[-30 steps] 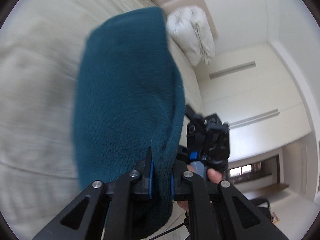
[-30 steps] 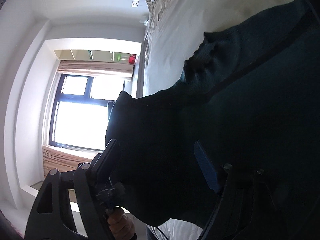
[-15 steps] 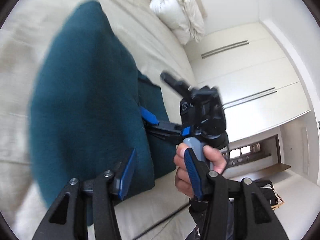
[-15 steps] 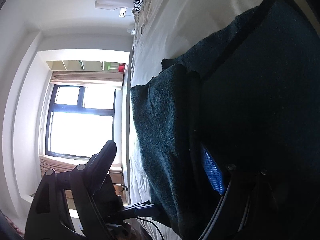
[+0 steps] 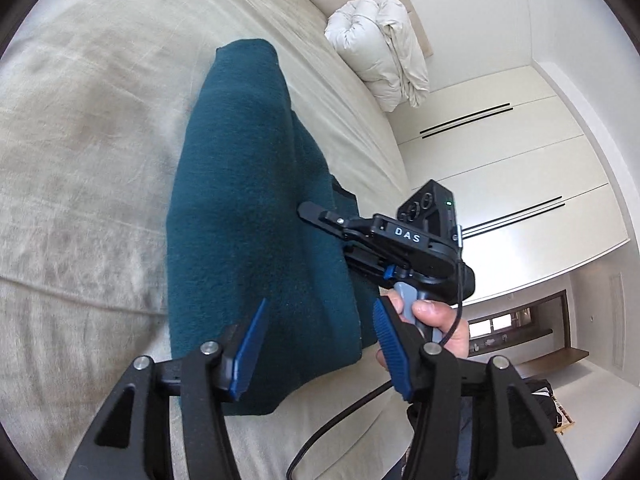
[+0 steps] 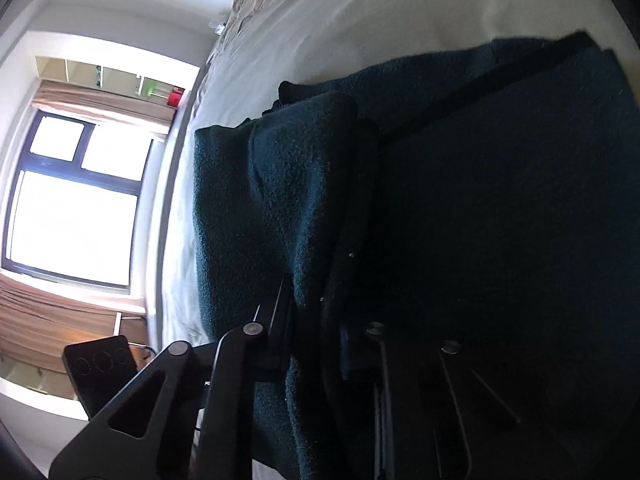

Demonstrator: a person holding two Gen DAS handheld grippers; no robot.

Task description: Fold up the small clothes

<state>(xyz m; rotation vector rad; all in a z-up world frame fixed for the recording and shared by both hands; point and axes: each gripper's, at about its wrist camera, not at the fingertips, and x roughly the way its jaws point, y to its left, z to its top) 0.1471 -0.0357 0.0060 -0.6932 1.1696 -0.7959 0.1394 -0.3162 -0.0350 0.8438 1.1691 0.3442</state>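
One fold lies done: left gripper (image 5: 316, 340) released, right gripper (image 6: 312, 320) clenched on cloth (image 5: 248, 208). Next, let go and smooth.

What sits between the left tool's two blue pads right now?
In the left wrist view, the near end of the teal garment on the bed lies in the left tool gap, pads spread and apart from it.

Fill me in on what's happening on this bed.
A person is folding a teal garment on the bed, holding one pair of tongs in each hand. The left tongs are open just above its near end, gripping nothing. The right tongs are shut on a folded edge of it.
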